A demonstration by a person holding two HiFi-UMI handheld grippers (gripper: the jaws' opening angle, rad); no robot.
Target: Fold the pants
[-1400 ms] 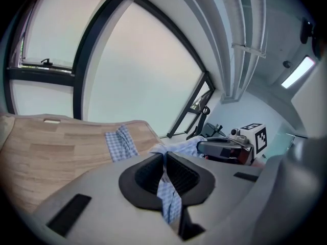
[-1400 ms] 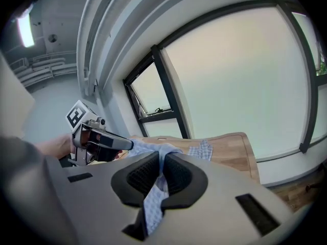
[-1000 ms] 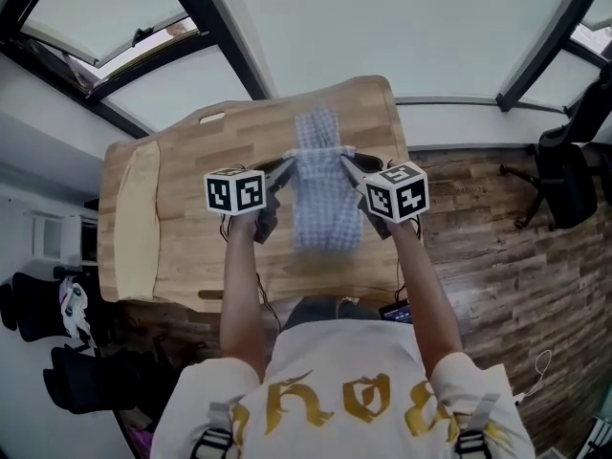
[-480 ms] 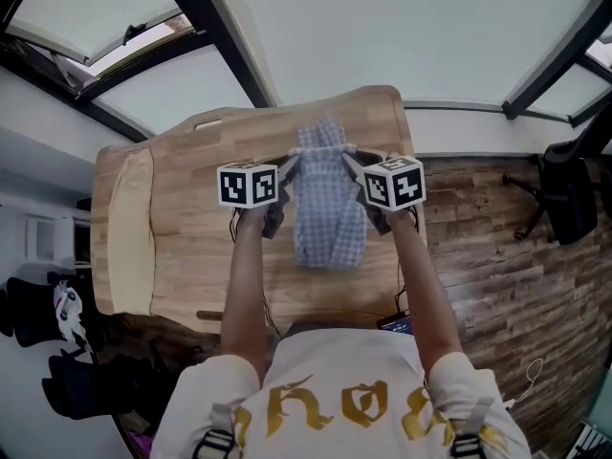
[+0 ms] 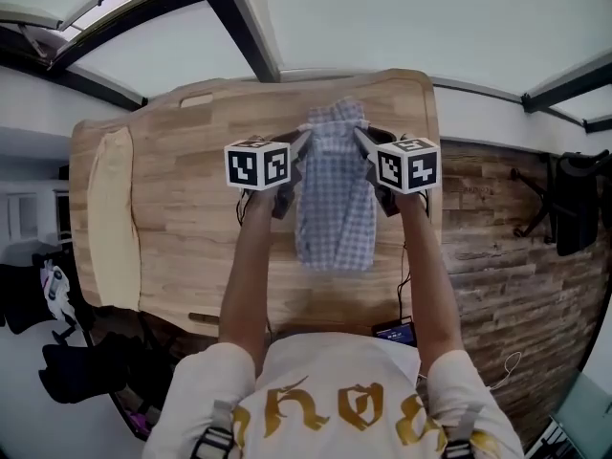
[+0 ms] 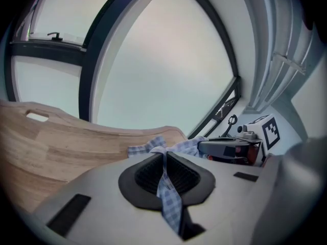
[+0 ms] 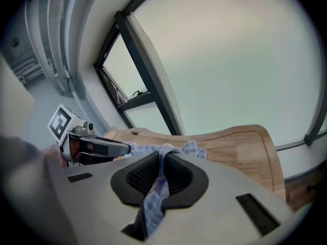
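The blue-and-white checked pants (image 5: 333, 199) hang in a long strip over the wooden table (image 5: 191, 189). Their far end bunches on the tabletop, and the near end sags toward the person. My left gripper (image 5: 301, 147) is shut on the cloth's left edge. My right gripper (image 5: 361, 140) is shut on its right edge. In the left gripper view a strip of checked cloth (image 6: 167, 188) runs pinched between the dark pads (image 6: 145, 175). The right gripper view shows the same, with pants fabric (image 7: 156, 193) clamped between the pads (image 7: 179, 175).
A folded cream cloth (image 5: 113, 218) lies along the table's left end. Windows with dark frames (image 5: 244, 22) rise behind the table. Wood flooring (image 5: 497, 256) and a black office chair (image 5: 574, 199) lie to the right. Dark bags (image 5: 57, 361) sit at lower left.
Both grippers have carried the pants forward over the table and lower. The far end of the cloth now bunches on the tabletop, and the strip reaches further toward the window.
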